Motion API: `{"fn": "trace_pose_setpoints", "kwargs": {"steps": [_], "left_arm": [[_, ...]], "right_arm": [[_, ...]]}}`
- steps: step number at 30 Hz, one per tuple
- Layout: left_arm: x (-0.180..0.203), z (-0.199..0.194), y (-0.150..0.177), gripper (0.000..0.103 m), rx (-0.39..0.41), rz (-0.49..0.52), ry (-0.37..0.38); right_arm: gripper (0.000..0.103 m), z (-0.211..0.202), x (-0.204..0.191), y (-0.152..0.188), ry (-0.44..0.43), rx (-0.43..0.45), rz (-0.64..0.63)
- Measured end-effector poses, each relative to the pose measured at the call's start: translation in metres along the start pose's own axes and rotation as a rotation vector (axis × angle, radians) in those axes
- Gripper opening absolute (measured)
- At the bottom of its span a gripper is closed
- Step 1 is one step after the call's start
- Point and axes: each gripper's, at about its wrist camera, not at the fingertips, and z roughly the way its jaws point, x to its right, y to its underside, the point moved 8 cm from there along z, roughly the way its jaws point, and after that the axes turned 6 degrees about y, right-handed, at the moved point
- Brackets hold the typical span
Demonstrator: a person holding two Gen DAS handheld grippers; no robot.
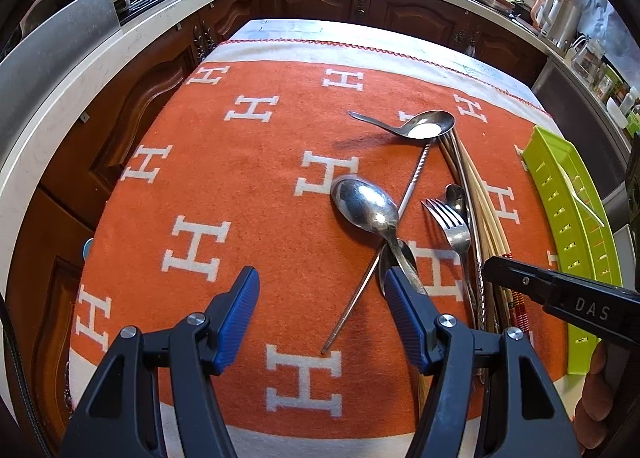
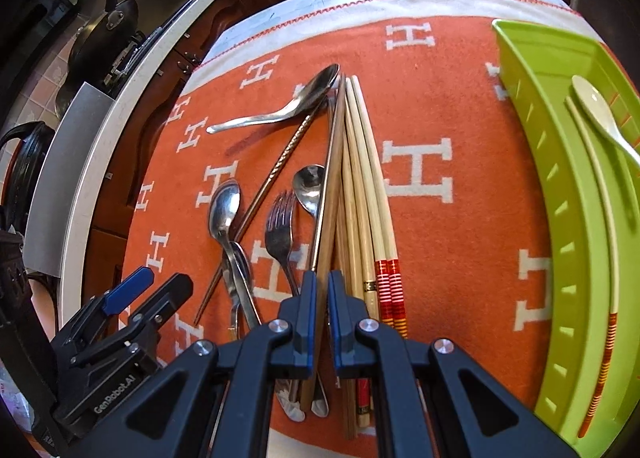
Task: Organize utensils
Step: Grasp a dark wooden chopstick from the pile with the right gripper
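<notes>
A pile of utensils lies on the orange blanket: a steel ladle spoon [image 2: 280,108], two tablespoons [image 2: 224,210], a fork [image 2: 280,234], a small spoon [image 2: 310,188], a twisted metal rod [image 2: 276,174] and several wooden chopsticks [image 2: 360,194]. A green tray [image 2: 560,198] at the right holds a white spoon [image 2: 600,114] and a chopstick. My right gripper [image 2: 320,286] is nearly closed around a brown chopstick [image 2: 332,186], low over the pile. My left gripper [image 1: 320,290] is open above the blanket, left of the pile, its right finger over a spoon handle [image 1: 404,262].
The table with the orange H-pattern blanket [image 1: 240,178] stands in a kitchen. Dark wood cabinets and a pale countertop [image 1: 120,42] run around the left and far sides. The green tray [image 1: 572,226] lies along the table's right edge.
</notes>
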Motion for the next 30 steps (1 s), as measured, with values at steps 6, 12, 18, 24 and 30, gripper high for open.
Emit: {"fn": "trace_pose_setpoints", "kwargs": {"steps": [6,12,18,24,30], "left_arm": [[0.000,0.004,0.001,0.063,-0.009,-0.002,0.011],[0.004,0.005,0.000,0.063,-0.009,0.010,0.018],[0.005,0.006,-0.001,0.063,-0.010,0.013,0.021],[0.006,0.007,-0.001,0.063,-0.008,0.016,0.022],[0.008,0.006,-0.002,0.063,-0.005,0.021,0.024]], "right_arm": [[0.006,0.004,-0.003,-0.006,-0.016,0.013,0.010],[0.006,0.006,0.001,-0.013,-0.044,0.005,0.065],[0.008,0.008,0.000,-0.019,-0.034,0.011,0.082],[0.008,0.009,-0.004,-0.025,0.036,0.035,0.040],[0.008,0.014,-0.004,-0.026,0.093,0.024,0.009]]}}
